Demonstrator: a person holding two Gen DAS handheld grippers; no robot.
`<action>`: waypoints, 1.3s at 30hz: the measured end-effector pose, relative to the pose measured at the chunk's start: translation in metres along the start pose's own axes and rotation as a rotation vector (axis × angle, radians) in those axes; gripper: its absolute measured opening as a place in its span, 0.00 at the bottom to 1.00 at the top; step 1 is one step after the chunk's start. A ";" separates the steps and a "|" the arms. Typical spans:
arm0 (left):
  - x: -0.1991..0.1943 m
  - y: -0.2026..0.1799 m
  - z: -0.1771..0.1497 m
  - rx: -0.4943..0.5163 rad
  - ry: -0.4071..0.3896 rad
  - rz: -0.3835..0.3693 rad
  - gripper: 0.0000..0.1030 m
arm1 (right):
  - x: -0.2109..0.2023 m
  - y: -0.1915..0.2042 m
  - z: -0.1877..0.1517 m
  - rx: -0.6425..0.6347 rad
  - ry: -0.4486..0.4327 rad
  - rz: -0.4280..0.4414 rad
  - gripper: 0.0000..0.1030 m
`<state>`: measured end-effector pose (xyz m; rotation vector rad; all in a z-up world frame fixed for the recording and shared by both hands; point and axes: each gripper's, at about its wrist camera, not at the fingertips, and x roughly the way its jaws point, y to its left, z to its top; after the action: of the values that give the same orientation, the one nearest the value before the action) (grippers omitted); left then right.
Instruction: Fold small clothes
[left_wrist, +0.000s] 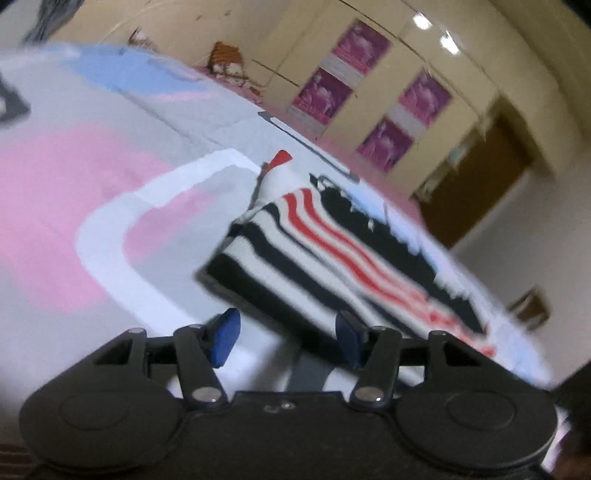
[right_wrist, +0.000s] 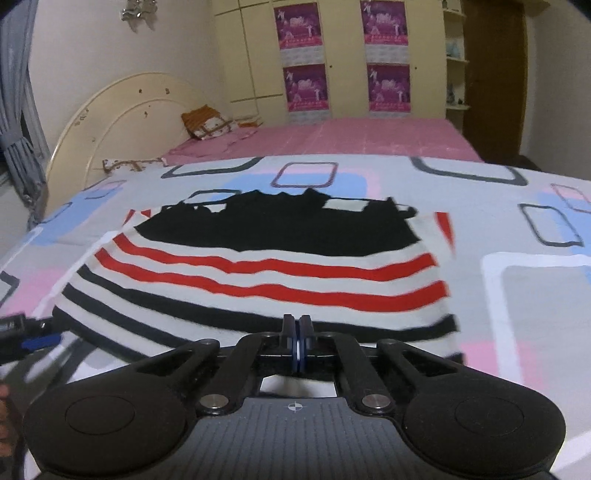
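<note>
While the striped garment, a small knit piece with a black upper panel above red, white and black bands, lies flat on the patterned bedsheet of grey, pink and pale blue rounded rectangles, the right gripper sits at its near black hem with its fingers clenched together, blue pads touching and no cloth visible between them. Just ahead of those fingers the hem runs across, and the red bands lie beyond it. Seen from the left wrist camera, the left gripper is rolled to one side, its blue-padded fingers standing apart and released; a corner of the same garment lies just ahead of them and toward the farther finger, but blur hides whether a pad touches it. Beyond the fingers of both grippers the bed carries a pink sheet, with a cream headboard to one side and a cream wardrobe bearing purple posters behind it.
</note>
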<state>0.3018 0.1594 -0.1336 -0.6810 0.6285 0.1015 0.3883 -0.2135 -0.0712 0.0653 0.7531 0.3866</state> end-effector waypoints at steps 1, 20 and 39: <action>0.007 0.002 0.003 -0.029 0.000 -0.005 0.56 | 0.006 0.003 0.002 0.002 0.002 0.008 0.02; 0.059 0.011 0.036 -0.201 -0.108 -0.121 0.17 | 0.098 0.043 0.042 -0.017 0.091 0.048 0.02; 0.045 -0.013 0.039 -0.179 -0.120 -0.075 0.16 | 0.114 0.026 0.036 -0.014 0.154 0.081 0.00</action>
<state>0.3616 0.1684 -0.1285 -0.8644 0.4817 0.1288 0.4794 -0.1448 -0.1145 0.0536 0.9014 0.4774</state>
